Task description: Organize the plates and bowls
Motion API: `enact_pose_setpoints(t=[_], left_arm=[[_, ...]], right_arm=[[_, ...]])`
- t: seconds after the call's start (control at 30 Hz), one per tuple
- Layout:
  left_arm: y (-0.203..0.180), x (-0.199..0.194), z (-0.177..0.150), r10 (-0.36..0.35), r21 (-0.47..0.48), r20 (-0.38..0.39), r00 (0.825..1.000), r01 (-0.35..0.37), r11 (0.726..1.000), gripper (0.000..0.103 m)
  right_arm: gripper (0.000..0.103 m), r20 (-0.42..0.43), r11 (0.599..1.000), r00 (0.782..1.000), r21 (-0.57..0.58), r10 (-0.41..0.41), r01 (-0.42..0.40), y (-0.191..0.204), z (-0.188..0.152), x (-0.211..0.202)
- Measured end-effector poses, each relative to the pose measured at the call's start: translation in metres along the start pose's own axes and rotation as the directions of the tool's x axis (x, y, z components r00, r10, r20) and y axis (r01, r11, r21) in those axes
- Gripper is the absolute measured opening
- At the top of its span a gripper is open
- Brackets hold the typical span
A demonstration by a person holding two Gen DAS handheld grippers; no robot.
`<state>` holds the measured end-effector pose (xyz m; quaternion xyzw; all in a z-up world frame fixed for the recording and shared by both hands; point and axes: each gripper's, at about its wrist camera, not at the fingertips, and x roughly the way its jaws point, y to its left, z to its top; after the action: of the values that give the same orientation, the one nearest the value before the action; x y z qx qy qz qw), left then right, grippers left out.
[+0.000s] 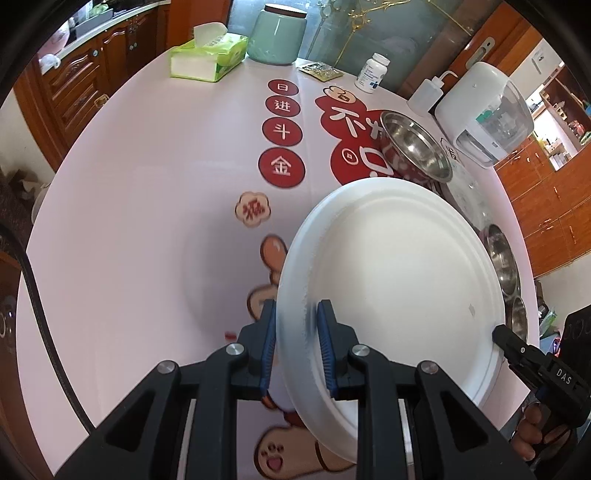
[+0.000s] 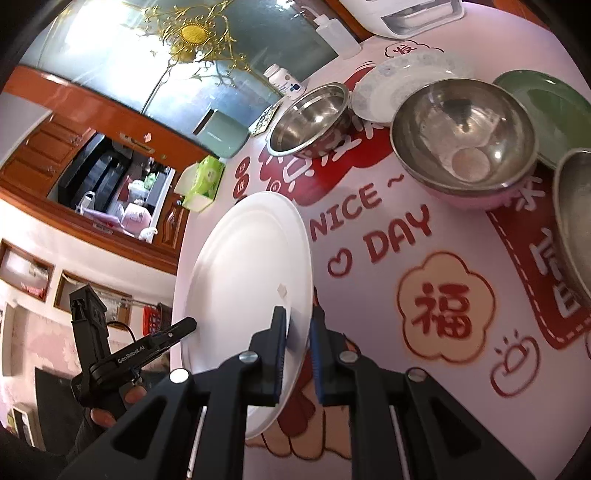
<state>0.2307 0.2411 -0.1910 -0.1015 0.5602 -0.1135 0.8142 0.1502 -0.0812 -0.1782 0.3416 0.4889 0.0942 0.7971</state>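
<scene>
A white plate point(image 1: 399, 280) is held tilted above the table by both grippers. My left gripper point(image 1: 297, 332) is shut on its near rim. My right gripper point(image 2: 298, 328) is shut on the opposite rim of the same plate point(image 2: 243, 280), and its tip shows at the plate's right edge in the left wrist view point(image 1: 506, 338). A steel bowl point(image 1: 413, 151) sits beyond the plate. In the right wrist view I see a steel bowl point(image 2: 310, 118), a pink-sided steel bowl point(image 2: 465, 136), a patterned white plate point(image 2: 399, 81), a green plate point(image 2: 546, 107) and another steel bowl point(image 2: 572, 214).
The round table point(image 1: 147, 184) has a pink printed cover. At its far side stand a tissue pack point(image 1: 208, 51), a teal jar point(image 1: 277, 33), a pill bottle point(image 1: 373, 72), a squeeze bottle point(image 1: 428, 92) and a white appliance point(image 1: 484, 110). Wooden cabinets point(image 1: 81, 81) surround it.
</scene>
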Motion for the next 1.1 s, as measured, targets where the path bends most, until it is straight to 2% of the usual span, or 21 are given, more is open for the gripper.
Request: enact_pose_setpoints(t=[0.33,0.63,1.1], left_arm=[[-0.019,-0.043,-0.062,0.034,-0.050,0.040,0.999,-0.032,0.998,0.020],[-0.059,-0.071,-0.111,0.040,-0.044,0.076,0.996,-0.037,0.998,0.020],[-0.135,-0.063,-0.179,0.055,0.013,0.049,0.997,-0.055,0.998,0.020]], right_arm=[[0.012,-0.023,0.997,0.999,-0.067,0.025,-0.027,-0.008,-0.031,-0.047],[0.012,-0.014,0.996,0.999,-0.085,0.040,-0.041,-0.036,-0.054,-0.101],[0.012,-0.032,0.999,0.999,-0.034,-0.007,0.006,-0.109,-0.083,-0.159]])
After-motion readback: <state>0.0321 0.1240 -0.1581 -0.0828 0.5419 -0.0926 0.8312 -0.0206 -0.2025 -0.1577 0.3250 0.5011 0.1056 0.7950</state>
